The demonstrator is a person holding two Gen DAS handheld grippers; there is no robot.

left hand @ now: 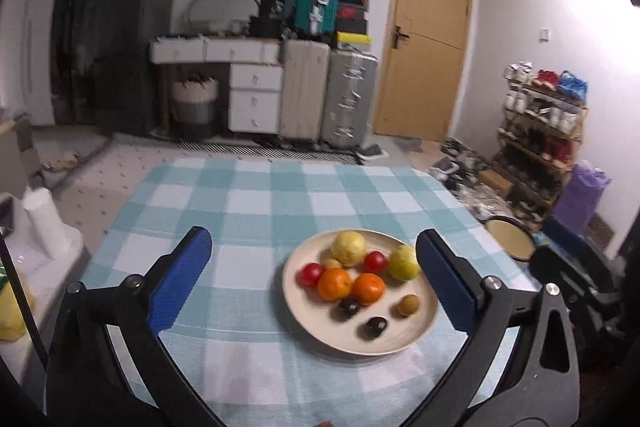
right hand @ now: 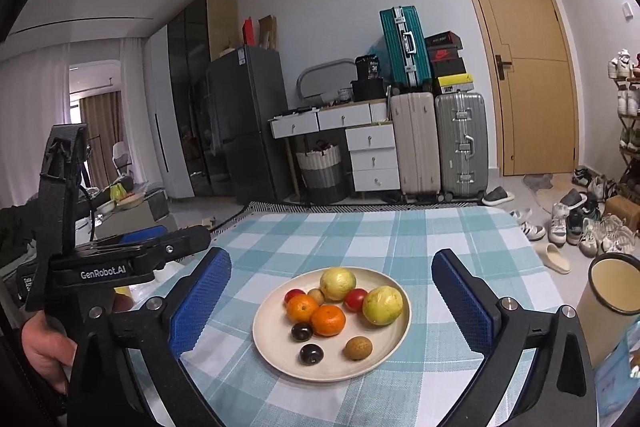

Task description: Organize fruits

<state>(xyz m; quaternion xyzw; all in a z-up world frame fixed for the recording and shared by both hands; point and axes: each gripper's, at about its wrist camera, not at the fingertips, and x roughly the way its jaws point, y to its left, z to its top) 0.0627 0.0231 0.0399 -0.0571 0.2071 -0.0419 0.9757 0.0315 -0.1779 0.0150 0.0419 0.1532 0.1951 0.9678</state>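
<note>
A cream plate [left hand: 416, 339] [right hand: 276, 355] of fruit sits on the checked tablecloth [left hand: 248, 203] [right hand: 360, 231]. It holds two yellow-green guavas [right hand: 382, 305] [right hand: 337, 283], two oranges [right hand: 328, 320] [right hand: 302, 308], two red tomatoes [right hand: 355, 299], two dark plums [right hand: 311, 353] and a brown fruit [right hand: 358, 348]. My left gripper [left hand: 316, 279] is open and empty, above the table near the plate's left part. My right gripper [right hand: 334, 303] is open and empty, framing the plate from the near side. The left gripper's body [right hand: 132, 259] shows at the left in the right wrist view.
A cream enamel cup [right hand: 612, 303] [left hand: 510, 239] stands at the table's right edge. A white paper roll [left hand: 44, 223] stands left of the table. Suitcases [right hand: 460, 143], white drawers [right hand: 372, 159] and a shoe rack [left hand: 540, 131] stand beyond the far edge.
</note>
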